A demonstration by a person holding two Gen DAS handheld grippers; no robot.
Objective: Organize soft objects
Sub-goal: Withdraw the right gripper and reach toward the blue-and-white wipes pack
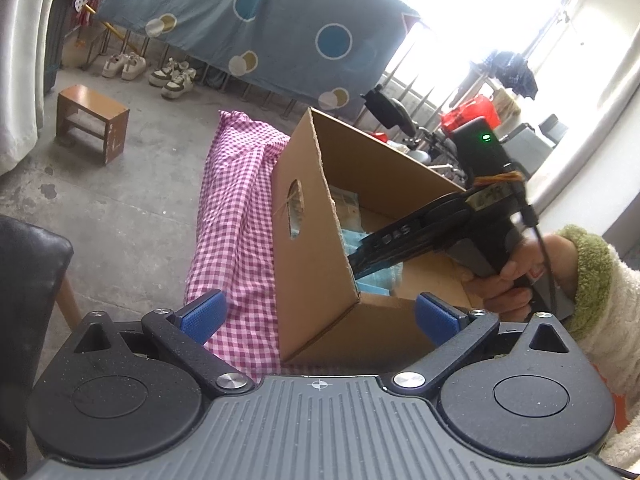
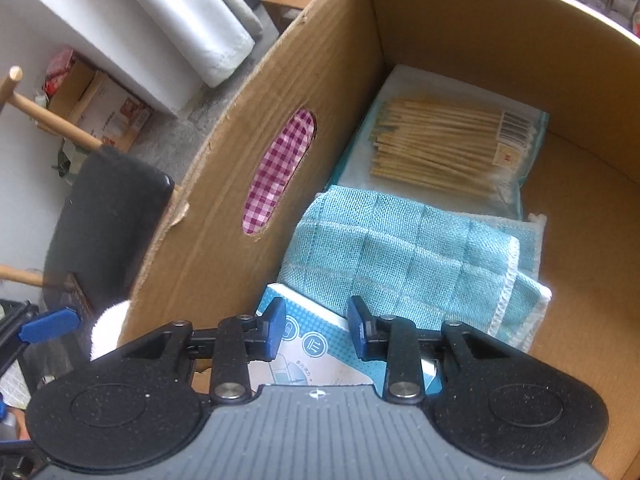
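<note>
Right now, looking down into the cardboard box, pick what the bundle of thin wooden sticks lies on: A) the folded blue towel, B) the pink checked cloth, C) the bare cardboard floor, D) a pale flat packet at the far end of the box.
D: in the right wrist view the wooden sticks rest on a pale flat packet at the far end of the cardboard box, beyond the folded blue towel.

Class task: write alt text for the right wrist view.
The right gripper, jaws apart and empty, points down into a cardboard box over a folded blue cloth, with a cotton swab pack beyond it.
</note>
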